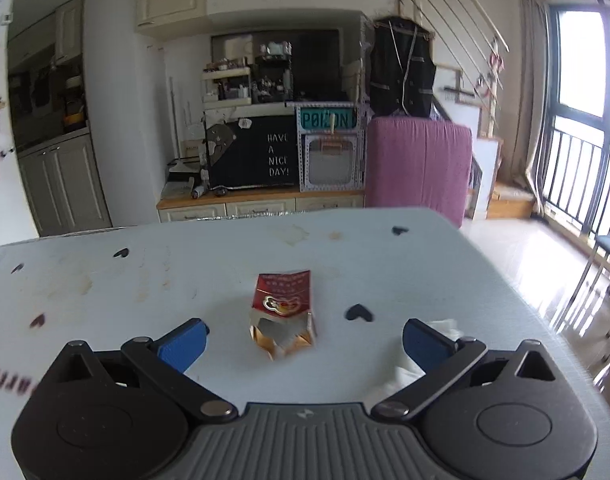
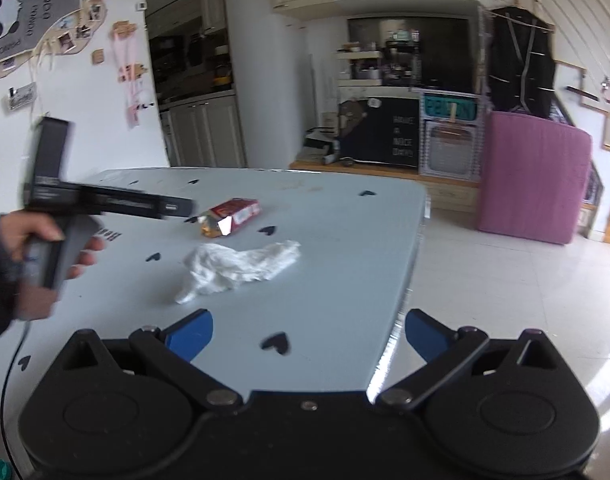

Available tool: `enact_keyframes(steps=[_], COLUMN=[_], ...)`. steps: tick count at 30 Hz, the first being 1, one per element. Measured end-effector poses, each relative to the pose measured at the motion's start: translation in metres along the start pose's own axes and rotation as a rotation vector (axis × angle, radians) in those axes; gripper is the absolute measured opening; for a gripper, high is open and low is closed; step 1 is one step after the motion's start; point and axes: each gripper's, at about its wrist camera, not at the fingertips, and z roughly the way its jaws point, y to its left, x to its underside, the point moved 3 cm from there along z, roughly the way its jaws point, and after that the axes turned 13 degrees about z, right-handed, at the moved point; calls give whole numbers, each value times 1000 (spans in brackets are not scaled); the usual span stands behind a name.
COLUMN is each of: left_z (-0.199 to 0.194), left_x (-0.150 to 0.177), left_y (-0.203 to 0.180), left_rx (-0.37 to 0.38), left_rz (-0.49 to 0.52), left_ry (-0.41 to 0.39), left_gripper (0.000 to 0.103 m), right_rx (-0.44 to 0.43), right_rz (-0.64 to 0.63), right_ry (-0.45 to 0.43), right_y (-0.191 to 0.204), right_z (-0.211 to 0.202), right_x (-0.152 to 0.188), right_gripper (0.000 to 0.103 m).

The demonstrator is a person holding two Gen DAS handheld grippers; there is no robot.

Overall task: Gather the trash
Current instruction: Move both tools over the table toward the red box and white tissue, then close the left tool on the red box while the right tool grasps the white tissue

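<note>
On a pale blue counter (image 1: 445, 280) dotted with black hearts, a torn red-and-gold snack packet (image 1: 283, 314) lies directly ahead of the left gripper (image 1: 303, 338), whose blue-padded fingers (image 1: 185, 344) are spread wide and hold nothing, the packet just beyond the gap between them. A crumpled white tissue (image 2: 237, 266) sits near the packet (image 2: 231, 218) on the side toward the counter's edge, partly hidden behind the left gripper's right finger in that view (image 1: 401, 376). The right gripper (image 2: 309, 338) hovers over the near corner of the counter, its fingers likewise spread and empty, well apart from both pieces of trash. Seen from the right wrist, a person's left hand (image 2: 45, 248) grips the handle of the left device. A pink upright mattress (image 2: 533, 180) stands on the tiled floor beyond.
</note>
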Motion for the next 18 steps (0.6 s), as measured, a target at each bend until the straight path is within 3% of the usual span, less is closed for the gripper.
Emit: enact_keyframes(steps=[9,14,18], left_z=[68,81,87], left_x=[15,12,11], left_y=[10,8,10], left_rx=[68,-11,6], left_rz=[-188,-100,-103], left_ry=[2,32,43], left_gripper=[103,103,101], right_rx=[-59,-105,-162], right_rz=[-26,-115,-148], right_ry=[28,38,69], right_y=[17,26,35], right_z=[43,75,110], right_x=[-1,-13,-22], right_gripper=[103,103,103])
